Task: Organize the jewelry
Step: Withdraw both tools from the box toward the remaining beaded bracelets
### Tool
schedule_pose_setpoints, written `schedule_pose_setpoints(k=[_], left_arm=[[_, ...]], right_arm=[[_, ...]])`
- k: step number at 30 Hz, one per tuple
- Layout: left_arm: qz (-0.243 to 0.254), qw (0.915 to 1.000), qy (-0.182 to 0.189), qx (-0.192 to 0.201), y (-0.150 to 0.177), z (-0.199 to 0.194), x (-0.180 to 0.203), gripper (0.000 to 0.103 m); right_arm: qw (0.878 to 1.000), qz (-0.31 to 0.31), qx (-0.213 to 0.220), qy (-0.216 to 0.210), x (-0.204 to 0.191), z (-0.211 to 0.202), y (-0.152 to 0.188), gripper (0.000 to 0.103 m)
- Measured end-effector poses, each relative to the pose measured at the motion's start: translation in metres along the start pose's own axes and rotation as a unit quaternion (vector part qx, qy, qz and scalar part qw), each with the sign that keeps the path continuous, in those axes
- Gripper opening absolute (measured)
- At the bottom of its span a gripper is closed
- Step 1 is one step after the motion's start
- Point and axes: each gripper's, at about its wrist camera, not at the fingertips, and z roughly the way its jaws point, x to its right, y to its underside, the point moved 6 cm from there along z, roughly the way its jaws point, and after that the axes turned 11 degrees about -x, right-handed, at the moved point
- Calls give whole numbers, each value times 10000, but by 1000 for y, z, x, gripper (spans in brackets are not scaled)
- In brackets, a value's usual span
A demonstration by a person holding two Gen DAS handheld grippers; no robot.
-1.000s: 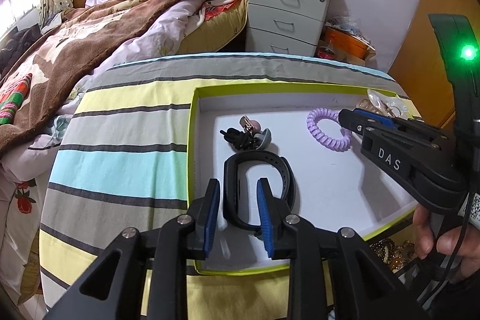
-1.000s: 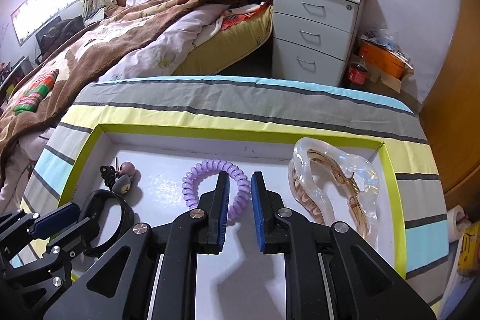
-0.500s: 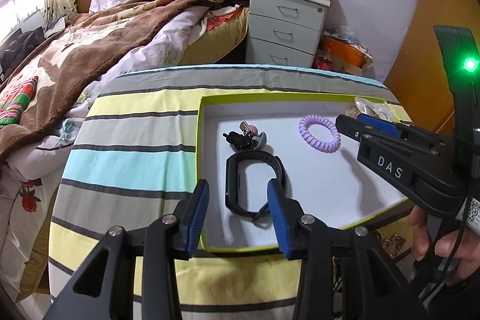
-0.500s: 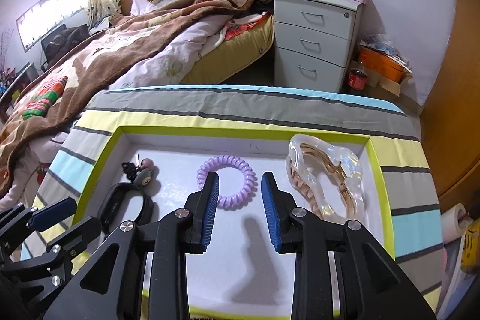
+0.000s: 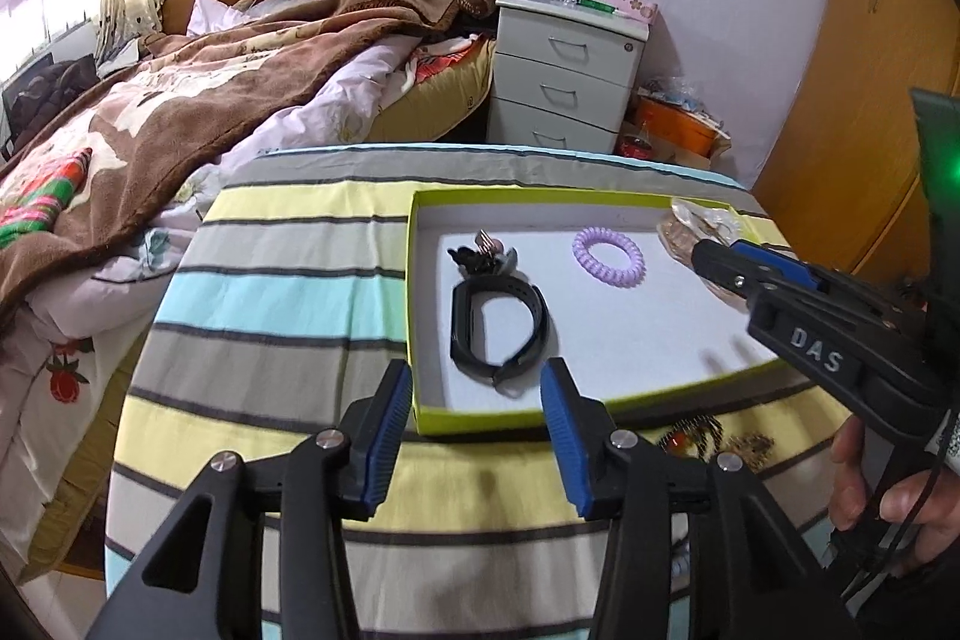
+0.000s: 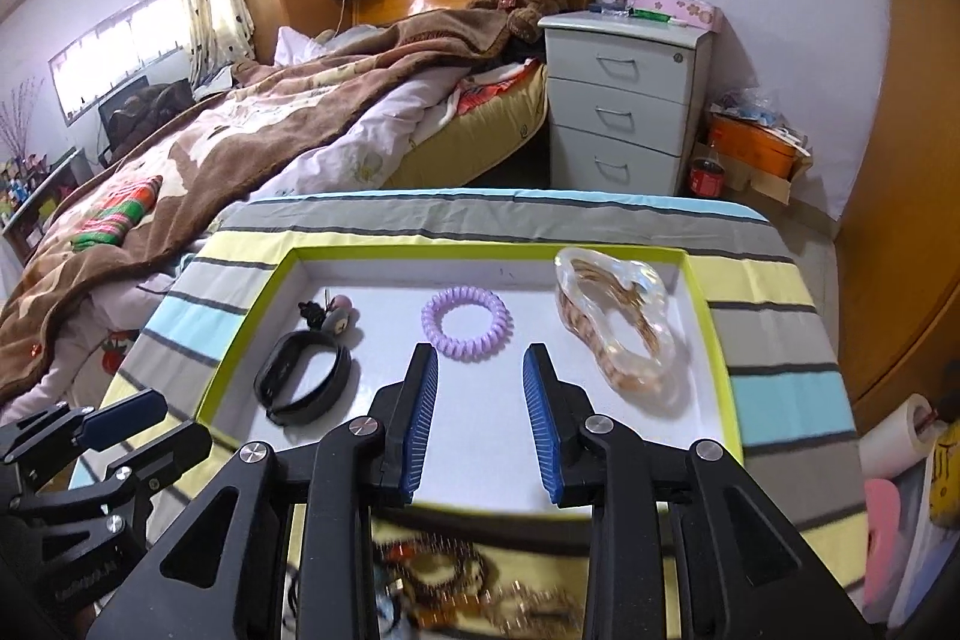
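Striped cloth covers the surface [image 6: 774, 274], which carries a white tray with a green rim [image 6: 714, 328]. Laid out inside are a black band [image 6: 303, 379] at the left, a small charm cluster [image 6: 333, 313] just beyond it, a purple coil tie [image 6: 467, 321] in the middle and a clear hair claw [image 6: 618, 322] at the right. Both tongs hang empty over the near edge: the left tongs [image 5: 477, 427] are opening, the right tongs [image 6: 480, 418] stand apart. Placing looks done for these pieces; the next pick is likely the blurred heap of jewelry [image 6: 456, 586] near the tray's front, tangled and partly hidden beneath the right tongs, so a careful single-piece pinch is needed. A bed [image 6: 252, 142] and a drawer unit [image 6: 624, 94] stand far behind.
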Motion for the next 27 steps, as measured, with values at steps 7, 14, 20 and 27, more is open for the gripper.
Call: schedule_pose_setpoints(k=[7,14,20,27], left_arm=[[24,9997,250,11,25,-10,1,47],[36,9982,592,-5,41,-14,2,48],[280,9933,1117,-136,48,-6,19,49],[531,9894,1305,-355,48,8,41,50]], right_arm=[[9998,112,143,-38,11,-22,28,32],[9996,243,144,-36,23,-31,59,32],[9989,428,137,-94,33,-36,81,32],[9981,573,145,-142,44,-42,97,32]])
